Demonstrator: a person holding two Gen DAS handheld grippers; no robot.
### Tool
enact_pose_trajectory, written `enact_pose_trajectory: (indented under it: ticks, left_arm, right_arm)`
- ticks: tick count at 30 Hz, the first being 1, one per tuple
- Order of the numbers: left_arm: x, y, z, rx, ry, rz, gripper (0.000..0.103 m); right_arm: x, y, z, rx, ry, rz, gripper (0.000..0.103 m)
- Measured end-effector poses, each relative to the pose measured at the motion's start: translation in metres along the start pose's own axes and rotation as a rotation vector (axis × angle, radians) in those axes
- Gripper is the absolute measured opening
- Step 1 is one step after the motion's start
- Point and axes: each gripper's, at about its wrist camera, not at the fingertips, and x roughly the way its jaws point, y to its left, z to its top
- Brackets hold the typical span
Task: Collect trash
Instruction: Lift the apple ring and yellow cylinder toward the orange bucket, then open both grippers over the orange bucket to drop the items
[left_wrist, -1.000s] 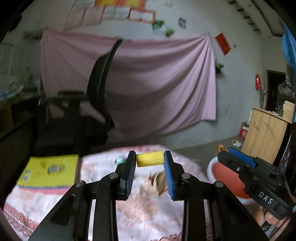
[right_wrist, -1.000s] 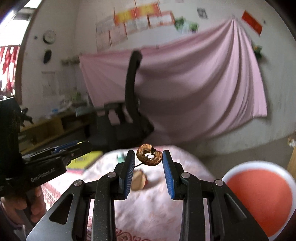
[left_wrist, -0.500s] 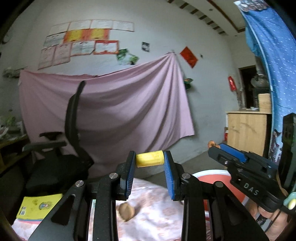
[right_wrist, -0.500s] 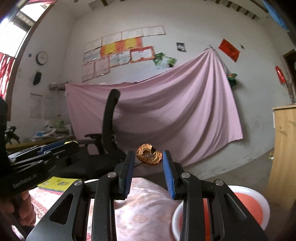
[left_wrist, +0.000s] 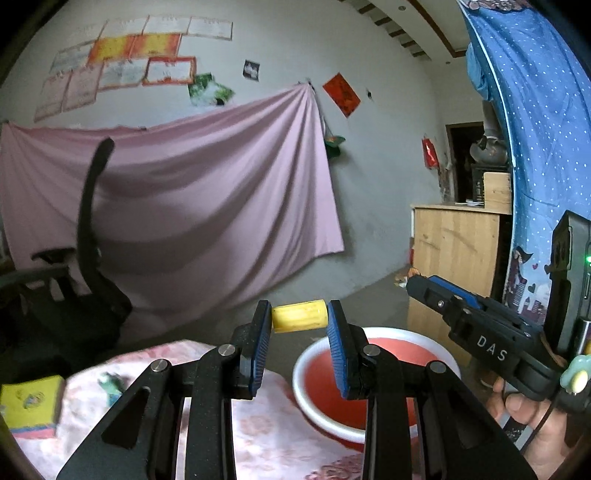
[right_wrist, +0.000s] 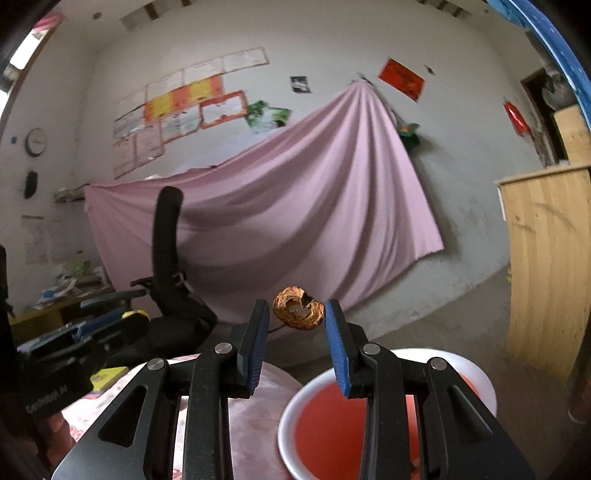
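Yellow scrap (left_wrist: 299, 316) clamped in left gripper (left_wrist: 299, 325), brown dried ring (right_wrist: 298, 309) clamped in right gripper (right_wrist: 295, 326), both carried near red basin (right_wrist: 480, 380) beside table (left_wrist: 266, 439); next, probably positioning over basin, then releasing

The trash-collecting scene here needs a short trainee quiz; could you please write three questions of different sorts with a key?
1. True or false: the left tongs grip a yellow piece.
2. What do the right tongs hold? A) a brown curled peel B) a bottle cap C) a spoon
3. Fill in: the red basin with a white rim sits beside the cloth-covered table, below and ahead of both ____.

Key: 1 true; 2 A, the brown curled peel; 3 tongs.
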Motion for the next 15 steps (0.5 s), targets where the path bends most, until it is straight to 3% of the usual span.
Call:
enact_pose_trajectory:
  ticks: [15]
  left_arm:
    - [0.056,-0.023,-0.001,-0.068,0.183,-0.110,0.026]
  right_arm:
    - [0.013,-0.042,-0.006,0.123,0.128,-0.105,0.030]
